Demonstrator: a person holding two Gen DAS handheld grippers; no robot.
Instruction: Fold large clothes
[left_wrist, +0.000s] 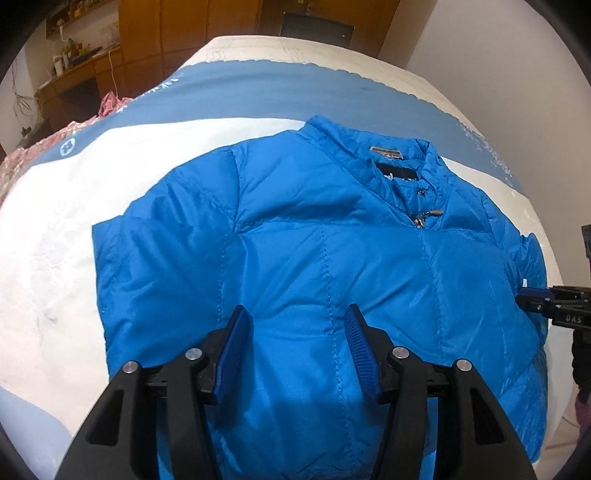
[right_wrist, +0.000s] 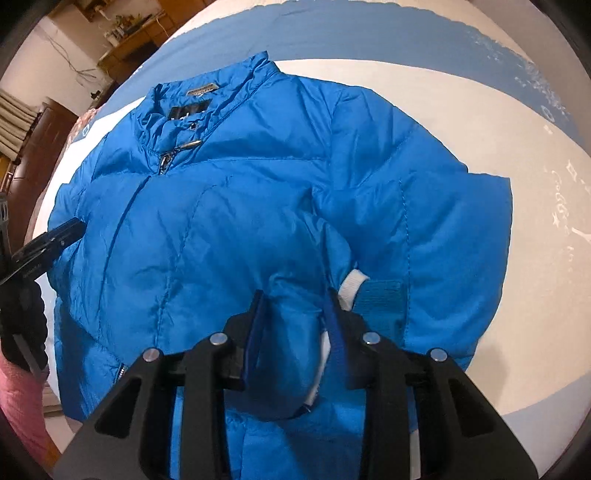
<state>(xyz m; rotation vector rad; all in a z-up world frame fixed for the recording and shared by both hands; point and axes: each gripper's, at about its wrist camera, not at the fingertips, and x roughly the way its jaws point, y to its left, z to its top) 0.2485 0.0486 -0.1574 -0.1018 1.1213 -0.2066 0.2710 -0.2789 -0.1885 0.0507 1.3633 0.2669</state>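
Flat on bed, blue jacket; left fingers spread, right fingers straddling cuff.

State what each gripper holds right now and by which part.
The right gripper has a bulge of the blue jacket's folded-in sleeve between its fingers; whether it grips cannot be told. The left gripper holds nothing, jaws open over the jacket front.

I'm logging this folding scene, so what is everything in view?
jacket: one, bright blue, puffy, lying front up on the bed, both sleeves folded across its front.
zipper pull: one, metal, below the collar.
bed cover: one, white and blue, under the jacket.
wooden furniture: brown, behind the bed.
left claw: one, black with blue pads, open over the jacket.
right claw: one, black with blue pads, around a sleeve fold; grip unclear.
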